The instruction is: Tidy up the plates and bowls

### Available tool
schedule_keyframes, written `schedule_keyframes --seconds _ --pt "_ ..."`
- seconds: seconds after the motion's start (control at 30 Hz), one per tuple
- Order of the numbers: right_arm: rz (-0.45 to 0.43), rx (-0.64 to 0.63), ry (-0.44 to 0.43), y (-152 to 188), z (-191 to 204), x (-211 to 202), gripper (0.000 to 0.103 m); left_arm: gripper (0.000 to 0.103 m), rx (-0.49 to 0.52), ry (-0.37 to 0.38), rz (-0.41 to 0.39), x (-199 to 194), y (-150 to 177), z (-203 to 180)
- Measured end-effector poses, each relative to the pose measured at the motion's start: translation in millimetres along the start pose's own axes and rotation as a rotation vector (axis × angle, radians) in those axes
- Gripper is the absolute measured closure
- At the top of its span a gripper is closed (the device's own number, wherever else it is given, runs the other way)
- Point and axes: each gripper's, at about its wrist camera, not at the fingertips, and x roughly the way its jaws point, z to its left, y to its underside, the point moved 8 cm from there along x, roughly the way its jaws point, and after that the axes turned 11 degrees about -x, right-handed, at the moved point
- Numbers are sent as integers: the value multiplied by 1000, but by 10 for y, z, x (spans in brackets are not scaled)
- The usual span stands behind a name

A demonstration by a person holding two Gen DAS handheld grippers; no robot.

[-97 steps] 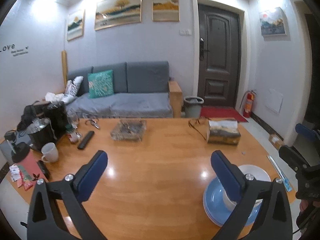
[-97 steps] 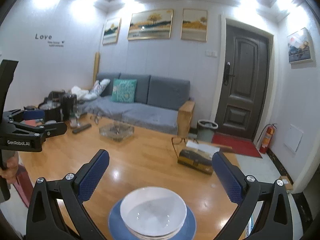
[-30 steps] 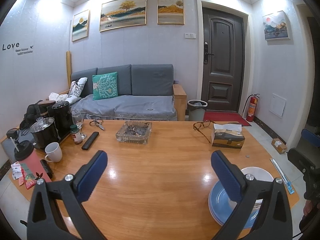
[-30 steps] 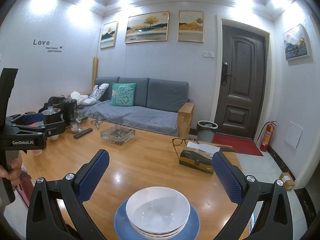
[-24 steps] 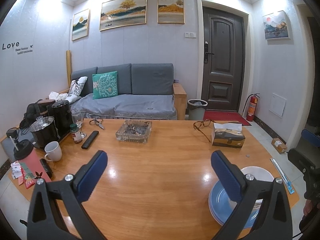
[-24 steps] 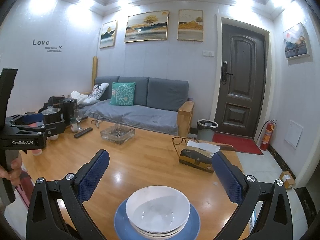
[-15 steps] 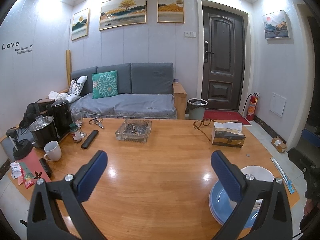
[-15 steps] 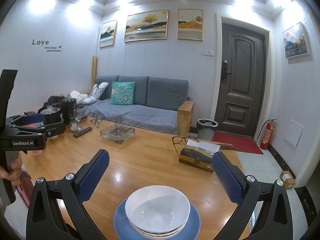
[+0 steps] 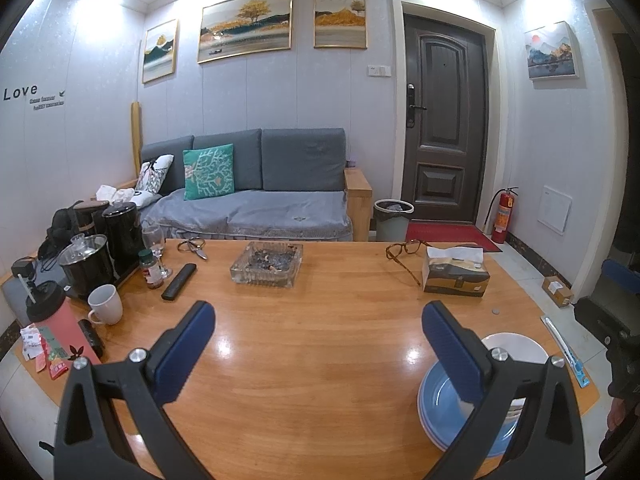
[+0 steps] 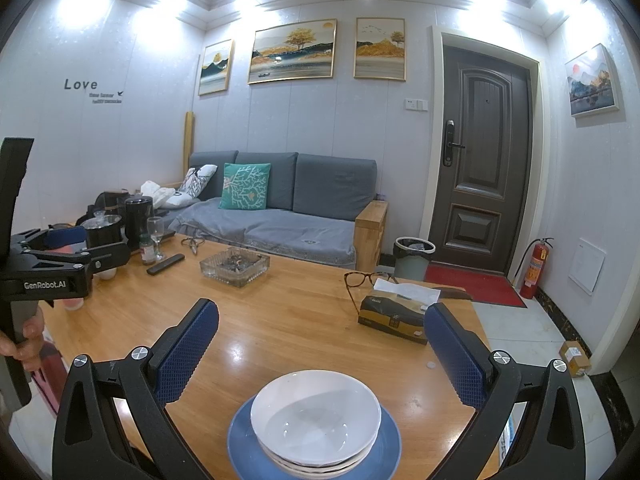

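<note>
A stack of white bowls sits on stacked blue plates on the wooden table, near its right front edge. In the left wrist view the bowls and plates lie behind my left gripper's right finger. My right gripper is open and empty, held above and just behind the stack. My left gripper is open and empty over the bare table middle, left of the stack.
A glass ashtray, tissue box and glasses stand at mid table. A mug, remote, kettles, wine glass and pink bottle crowd the left end. A sofa and door lie beyond.
Both grippers have stayed open and nearly still over the last second. Since 3.2 s ago both views have pulled back slightly and levelled; the stack has not moved.
</note>
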Motion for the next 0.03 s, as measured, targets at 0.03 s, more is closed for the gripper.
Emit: schedule_keyframes --seconds 0.03 --pt "0 0 0 -5 -3 2 1 1 1 -4 -1 0 -5 -1"
